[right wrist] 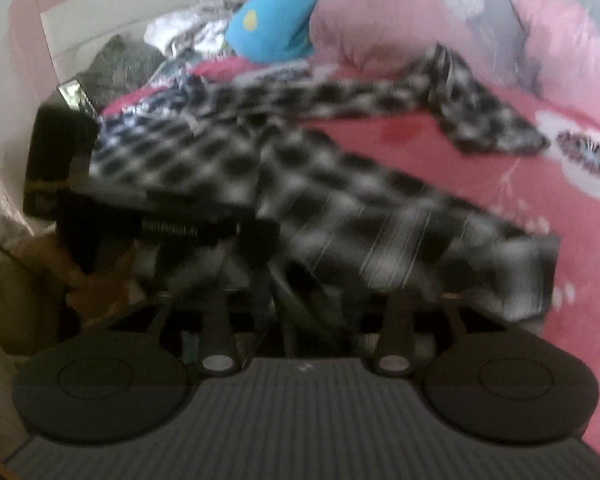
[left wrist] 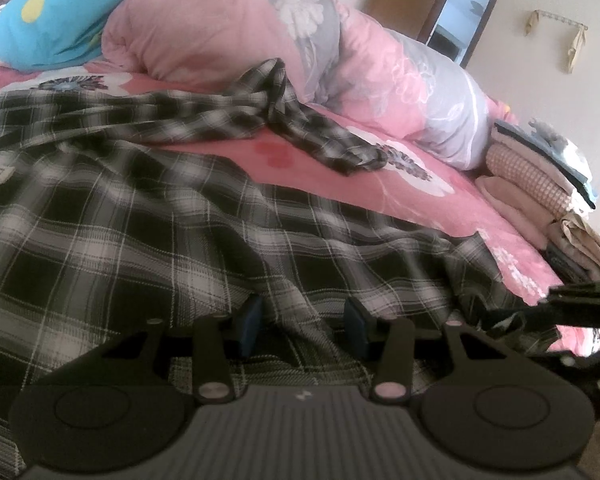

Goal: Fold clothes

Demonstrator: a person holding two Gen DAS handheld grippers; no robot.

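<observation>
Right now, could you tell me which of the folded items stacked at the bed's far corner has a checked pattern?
The checked item, second from the top: small pink-and-cream gingham squares. The pink pieces beneath it are plain, and the top piece is edged dark blue.

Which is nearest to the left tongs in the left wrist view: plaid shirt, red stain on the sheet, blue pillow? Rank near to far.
From the left tongs:
1. Plaid shirt, draped right at the fingertips, foreground.
2. Red stain, on the pink sheet, middle, past the shirt's edge.
3. Blue pillow, far top left.
</observation>
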